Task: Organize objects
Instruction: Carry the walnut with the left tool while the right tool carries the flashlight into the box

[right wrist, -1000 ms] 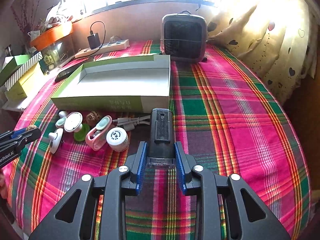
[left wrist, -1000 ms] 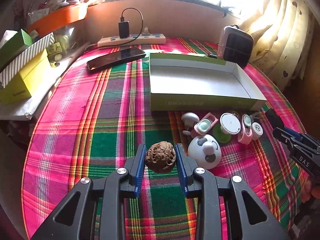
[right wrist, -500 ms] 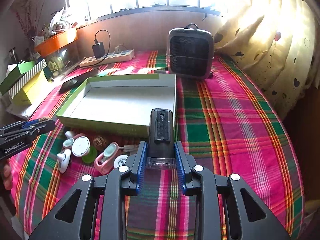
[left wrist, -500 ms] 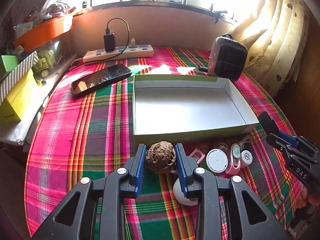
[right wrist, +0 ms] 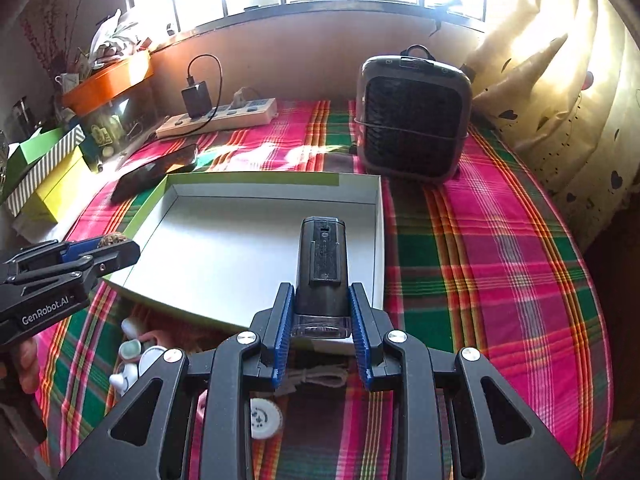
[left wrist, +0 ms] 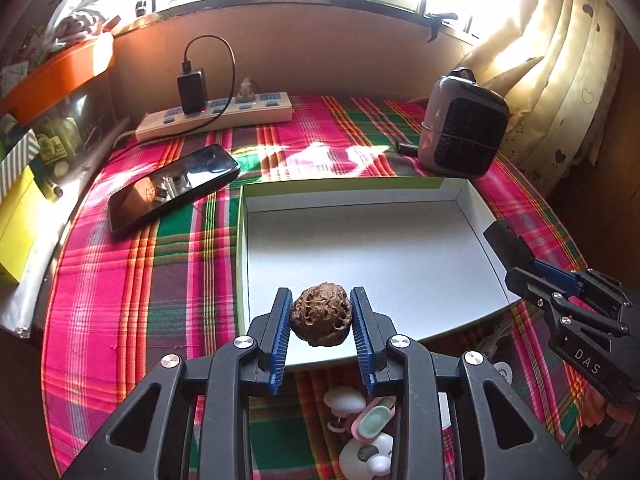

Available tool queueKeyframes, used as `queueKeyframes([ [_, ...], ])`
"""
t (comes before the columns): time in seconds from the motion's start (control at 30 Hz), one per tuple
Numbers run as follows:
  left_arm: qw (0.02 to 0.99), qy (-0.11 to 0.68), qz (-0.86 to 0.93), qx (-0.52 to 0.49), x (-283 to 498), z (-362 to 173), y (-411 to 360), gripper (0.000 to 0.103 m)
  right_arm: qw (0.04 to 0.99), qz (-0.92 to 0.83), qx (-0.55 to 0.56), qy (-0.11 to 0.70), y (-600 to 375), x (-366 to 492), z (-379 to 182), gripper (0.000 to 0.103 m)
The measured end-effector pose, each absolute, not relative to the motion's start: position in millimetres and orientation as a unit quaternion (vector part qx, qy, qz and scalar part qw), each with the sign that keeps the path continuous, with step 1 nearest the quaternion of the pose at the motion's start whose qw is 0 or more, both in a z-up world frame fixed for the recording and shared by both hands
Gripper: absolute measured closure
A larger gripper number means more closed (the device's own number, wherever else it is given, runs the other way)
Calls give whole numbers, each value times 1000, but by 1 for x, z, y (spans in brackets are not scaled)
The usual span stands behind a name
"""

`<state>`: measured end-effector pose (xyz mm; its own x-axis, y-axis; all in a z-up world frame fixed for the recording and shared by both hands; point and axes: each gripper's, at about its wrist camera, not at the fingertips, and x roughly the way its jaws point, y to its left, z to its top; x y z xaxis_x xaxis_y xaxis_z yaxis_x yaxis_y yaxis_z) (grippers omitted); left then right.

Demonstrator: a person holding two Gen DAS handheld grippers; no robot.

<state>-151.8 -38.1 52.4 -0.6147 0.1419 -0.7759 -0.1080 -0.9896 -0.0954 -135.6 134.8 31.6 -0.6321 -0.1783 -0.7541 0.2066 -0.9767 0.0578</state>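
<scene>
Walnut [left wrist: 321, 314] clamped between the left gripper's [left wrist: 322, 334] blue pads, now hanging over the near edge of the box [left wrist: 472, 204]; a second ago out over the plaid cloth [left wrist: 132, 304], well short of the box, with the small toys between. Black device [right wrist: 322, 268] likewise pinched at its clear end by the right gripper [right wrist: 322, 336], now reaching over the near right corner of the box; a second ago over the cloth, short of the near wall. Jaw widths unchanged in both views, so both grips holding through the carry.

Box floor bare and white, nothing inside yet. Small toys [left wrist: 360, 432] left behind on the cloth, just near of the box wall, now seen under and past the left gripper's frame; same cluster at near left in the right view, along with a round white cap [right wrist: 262, 418] and a bundled cable [right wrist: 316, 378].

Meaning for the task, as a judgement: both carries nearly done, first two items about to land together. Next needed: a little farther in past the near wall, lower, then release. Walnut likely to roll on the smooth floor if dropped from height. Device long and held by one end, so liable to tip when let go; better laid flat. Grippers side by side over one box, so some care against a bump. Phone [left wrist: 172, 188], power strip [left wrist: 216, 114] and heater [left wrist: 462, 136] far of the box, out of the way.
</scene>
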Motion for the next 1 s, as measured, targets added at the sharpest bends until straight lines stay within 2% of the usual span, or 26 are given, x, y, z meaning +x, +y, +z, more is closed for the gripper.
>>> queueKeyframes([
  [0.5, 68, 7, 887, -456, -209, 29, -25, 75, 98, -892, 440, 25, 132, -177, 11, 74],
  [1.0, 58, 17, 884, -464, -231, 13, -25, 75, 98, -893, 437, 47, 122, -194, 4, 74],
])
